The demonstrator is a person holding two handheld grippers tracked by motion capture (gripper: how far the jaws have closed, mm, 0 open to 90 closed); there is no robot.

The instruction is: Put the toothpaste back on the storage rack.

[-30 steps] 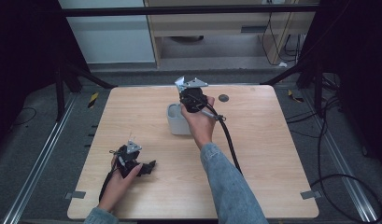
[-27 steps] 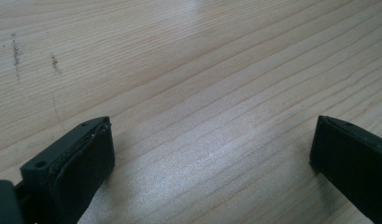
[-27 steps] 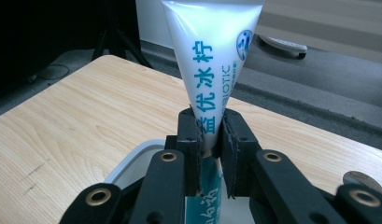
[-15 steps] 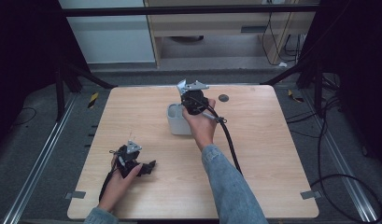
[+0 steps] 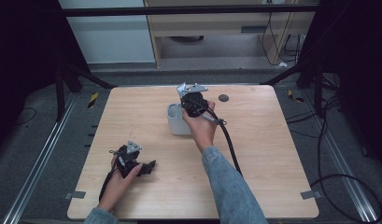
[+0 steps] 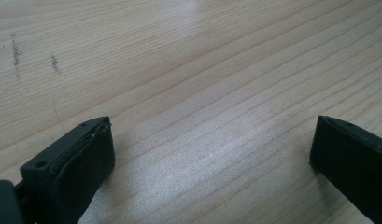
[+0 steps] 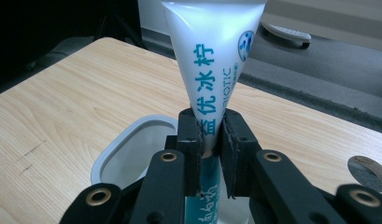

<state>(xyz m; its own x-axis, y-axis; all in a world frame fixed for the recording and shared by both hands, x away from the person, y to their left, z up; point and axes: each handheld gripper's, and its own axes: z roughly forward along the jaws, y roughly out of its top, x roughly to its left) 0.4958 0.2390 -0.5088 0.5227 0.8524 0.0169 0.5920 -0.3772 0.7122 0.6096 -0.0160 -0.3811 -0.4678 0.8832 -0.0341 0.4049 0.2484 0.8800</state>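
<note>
One toothpaste tube (image 7: 212,70), lower end hidden, clamped upright in right hand-held gripper (image 7: 211,140) above grey cup (image 7: 128,149); contents unseen. Left hand-held gripper (image 6: 212,158) wide open, empty, on surface (image 6: 202,70).

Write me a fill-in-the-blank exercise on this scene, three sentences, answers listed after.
1. The right tongs are shut on a white squeeze tube with ____ lettering.
2. The tube is held just above a pale grey plastic ____ on the light wooden table.
3. The left tongs rest low over the table with their jaws ____ and nothing between them.

Missing words: teal; cup; open
</note>
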